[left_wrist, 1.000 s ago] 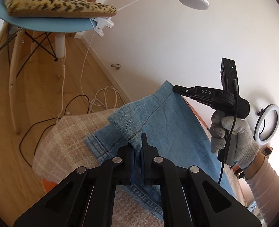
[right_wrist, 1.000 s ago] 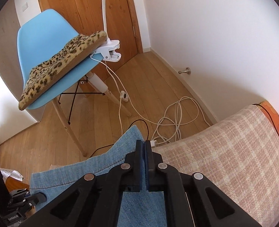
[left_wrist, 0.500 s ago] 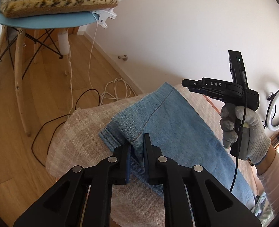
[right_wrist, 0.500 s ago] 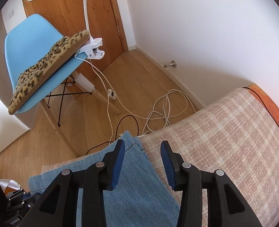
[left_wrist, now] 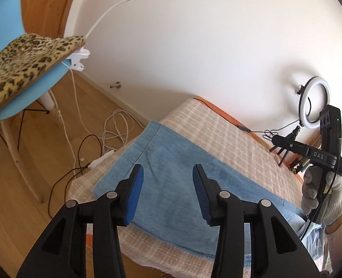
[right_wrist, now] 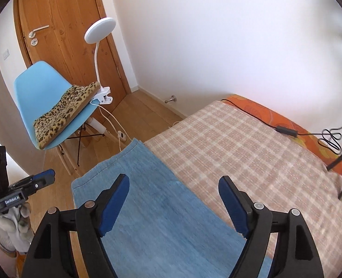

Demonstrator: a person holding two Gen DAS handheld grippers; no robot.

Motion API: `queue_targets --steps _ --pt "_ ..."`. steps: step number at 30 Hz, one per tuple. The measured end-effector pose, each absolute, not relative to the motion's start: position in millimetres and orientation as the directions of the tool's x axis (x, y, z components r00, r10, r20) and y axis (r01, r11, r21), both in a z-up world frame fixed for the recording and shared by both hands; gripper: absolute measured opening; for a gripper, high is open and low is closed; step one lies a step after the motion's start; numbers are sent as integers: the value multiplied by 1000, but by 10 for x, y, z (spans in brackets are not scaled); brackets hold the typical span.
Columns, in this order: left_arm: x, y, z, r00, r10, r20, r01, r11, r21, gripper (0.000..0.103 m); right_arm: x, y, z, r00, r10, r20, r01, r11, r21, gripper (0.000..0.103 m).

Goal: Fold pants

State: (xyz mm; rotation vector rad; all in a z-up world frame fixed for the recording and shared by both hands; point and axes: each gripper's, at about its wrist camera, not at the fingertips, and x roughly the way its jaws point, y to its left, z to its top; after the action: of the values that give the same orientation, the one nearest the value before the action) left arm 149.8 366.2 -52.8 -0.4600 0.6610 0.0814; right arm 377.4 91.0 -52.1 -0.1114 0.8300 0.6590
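Below our opening, empty left gripper (left_wrist: pixel 166 194) and right gripper (right_wrist: pixel 173 206), the pants (left_wrist: pixel 171 180) run lengthwise toward the far-left hem.

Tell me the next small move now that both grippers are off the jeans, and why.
Probably bring both grippers down to the far hem of the jeans for the next fold. The denim lies flat as a long strip on the checked blanket, and the left gripper and right gripper hang above it, jaws opening with nothing between them. It looks too long to be finished.
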Motion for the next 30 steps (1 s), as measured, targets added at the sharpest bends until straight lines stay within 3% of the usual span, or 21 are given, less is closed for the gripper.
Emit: queue_targets --steps 5,8,15,20,26,30 --pt "1851 3143 -99 777 -181 -602 -47 938 -342 43 3300 -190 -403 578 403 -709 -439 887 147 84" --pt "2115 2721 101 747 -257 -613 61 945 -321 51 3000 -853 -406 623 327 -710 -340 931 130 84" --pt "2736 1544 315 641 -393 -659 263 919 -293 52 2385 -2242 -505 681 149 -717 -107 989 103 84" --pt "2984 610 316 554 -472 -685 390 875 -287 53 2032 -3140 -641 681 42 -731 64 991 117 84" --pt "3137 -474 86 424 -585 -691 498 788 -361 63 1615 -4045 -772 669 -112 -735 256 963 87 84" --pt "3217 -1179 -201 308 -644 -700 526 728 -439 64 1378 -4564 -838 648 -165 -743 350 931 99 84"
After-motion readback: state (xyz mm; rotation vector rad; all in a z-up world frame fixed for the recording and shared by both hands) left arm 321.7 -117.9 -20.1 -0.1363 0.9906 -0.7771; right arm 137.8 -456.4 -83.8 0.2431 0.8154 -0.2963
